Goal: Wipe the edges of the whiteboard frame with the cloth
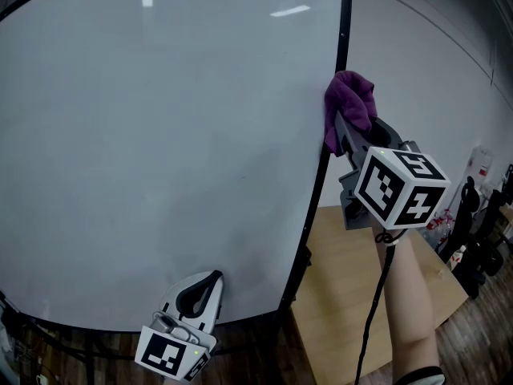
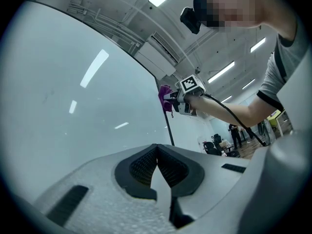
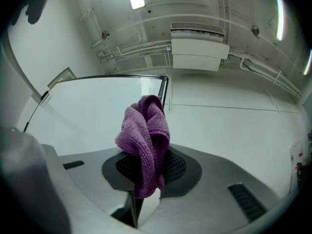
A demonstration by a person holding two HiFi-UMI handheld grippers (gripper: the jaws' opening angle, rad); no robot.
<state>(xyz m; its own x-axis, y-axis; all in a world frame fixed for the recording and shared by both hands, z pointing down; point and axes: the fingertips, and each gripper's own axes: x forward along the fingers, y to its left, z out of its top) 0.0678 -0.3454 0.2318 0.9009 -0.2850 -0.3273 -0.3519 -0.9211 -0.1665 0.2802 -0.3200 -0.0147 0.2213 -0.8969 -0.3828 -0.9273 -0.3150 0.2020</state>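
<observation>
A large whiteboard (image 1: 160, 151) with a thin black frame (image 1: 333, 127) fills the head view. My right gripper (image 1: 346, 131) is shut on a purple cloth (image 1: 349, 103), and the bunched cloth touches the frame's right edge, up near the top corner. In the right gripper view the purple cloth (image 3: 145, 140) hangs between the closed jaws, with the frame's top corner (image 3: 165, 82) behind it. My left gripper (image 1: 202, 283) sits low in front of the board's bottom edge, shut and holding nothing. From the left gripper view the cloth (image 2: 165, 95) is small and far off.
A wooden table (image 1: 361, 295) stands to the right of the board, behind its stand. Dark equipment and bottles (image 1: 473, 231) crowd the far right floor. A white wall (image 1: 433, 79) lies behind the board. A person (image 2: 234, 133) stands far off in the room.
</observation>
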